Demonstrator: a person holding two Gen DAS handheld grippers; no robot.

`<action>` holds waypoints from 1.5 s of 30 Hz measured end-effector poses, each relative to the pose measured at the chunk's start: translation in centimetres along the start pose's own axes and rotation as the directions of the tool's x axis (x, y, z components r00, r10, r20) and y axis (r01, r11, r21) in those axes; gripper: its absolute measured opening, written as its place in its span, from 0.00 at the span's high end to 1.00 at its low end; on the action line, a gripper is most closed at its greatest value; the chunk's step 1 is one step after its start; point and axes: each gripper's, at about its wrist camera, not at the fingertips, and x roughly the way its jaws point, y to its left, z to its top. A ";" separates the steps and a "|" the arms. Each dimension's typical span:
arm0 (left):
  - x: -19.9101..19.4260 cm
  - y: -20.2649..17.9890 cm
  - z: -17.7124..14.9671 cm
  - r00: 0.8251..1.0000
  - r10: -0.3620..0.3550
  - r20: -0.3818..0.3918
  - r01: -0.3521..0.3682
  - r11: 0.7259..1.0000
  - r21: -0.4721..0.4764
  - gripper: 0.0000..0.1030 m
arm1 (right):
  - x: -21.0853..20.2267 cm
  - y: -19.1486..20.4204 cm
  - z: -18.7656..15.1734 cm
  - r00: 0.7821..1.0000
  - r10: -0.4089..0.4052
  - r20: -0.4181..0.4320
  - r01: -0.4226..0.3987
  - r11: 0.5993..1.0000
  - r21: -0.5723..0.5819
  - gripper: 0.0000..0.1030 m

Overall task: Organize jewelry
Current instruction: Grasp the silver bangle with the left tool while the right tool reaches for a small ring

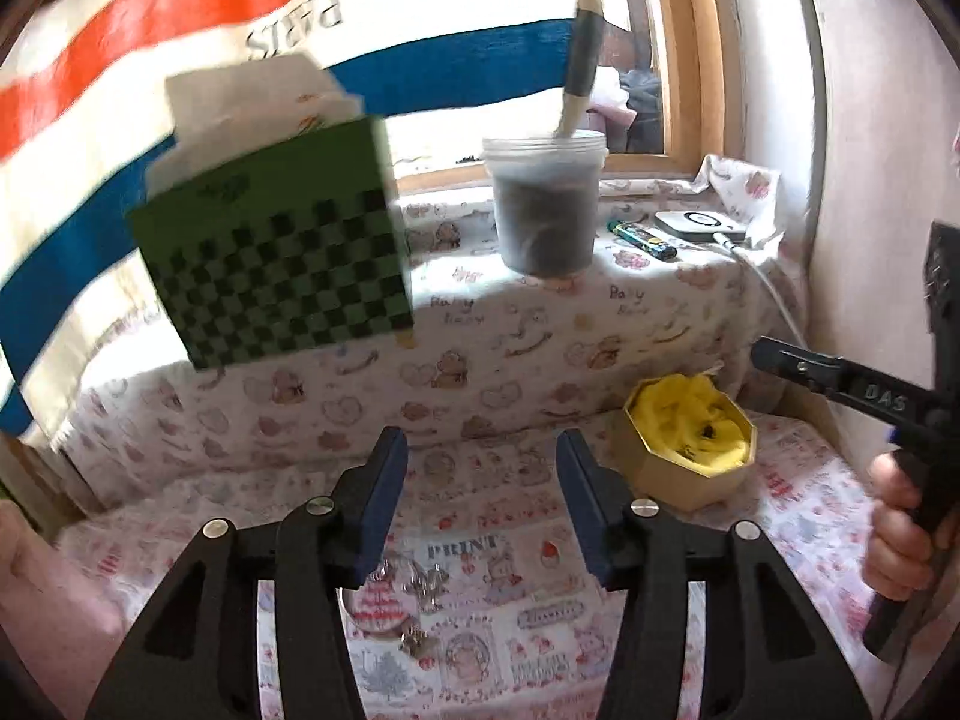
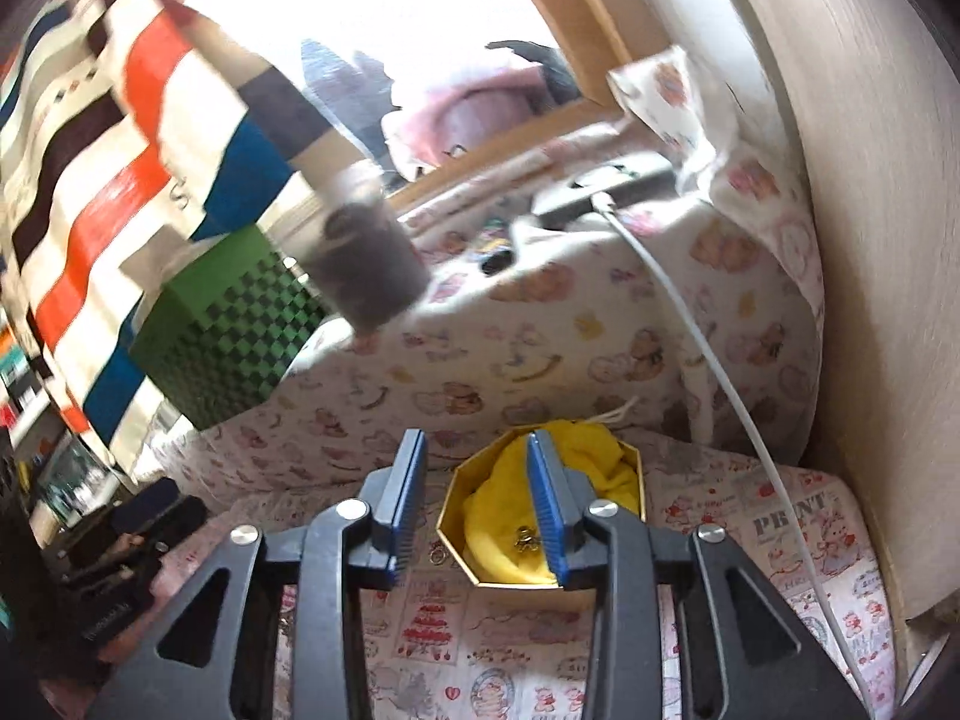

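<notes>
A green checkered box (image 1: 270, 252) and a translucent plastic tub (image 1: 545, 204) of dark contents stand on the raised ledge under a striped cloth (image 1: 120, 60), with a white cable (image 2: 708, 348) trailing down the patterned fabric (image 1: 480, 360). The left gripper (image 1: 474, 510) hangs with jaws apart and empty above silvery jewelry (image 1: 414, 588), rings and charms, lying on the printed cover. The right gripper (image 2: 477, 504) is also parted, holding nothing, poised over the octagonal gold-walled box (image 2: 456, 516), lined with crumpled yellow cloth (image 2: 498, 516), where small metal pieces (image 2: 525, 537) rest.
</notes>
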 end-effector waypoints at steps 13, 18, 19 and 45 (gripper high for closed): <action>2.0 6.8 -4.0 0.997 0.080 -0.018 -0.082 0.992 -0.099 0.25 | 2.5 4.3 -3.3 0.992 -0.125 -0.023 0.119 0.978 -0.172 0.42; 2.6 7.9 -4.5 0.997 0.074 -0.034 -0.078 0.987 -0.139 0.14 | 3.8 4.1 -4.1 0.988 -0.138 -0.064 0.126 0.979 -0.158 0.39; 2.7 8.0 -4.6 0.996 0.083 -0.035 -0.087 0.986 -0.142 0.14 | 4.0 4.1 -4.2 0.988 -0.137 -0.071 0.125 0.980 -0.154 0.39; 8.3 12.8 -7.2 0.955 0.011 -0.297 -0.099 0.954 -0.283 0.10 | 4.1 4.5 -4.7 0.978 -0.200 -0.059 0.187 0.967 -0.175 0.15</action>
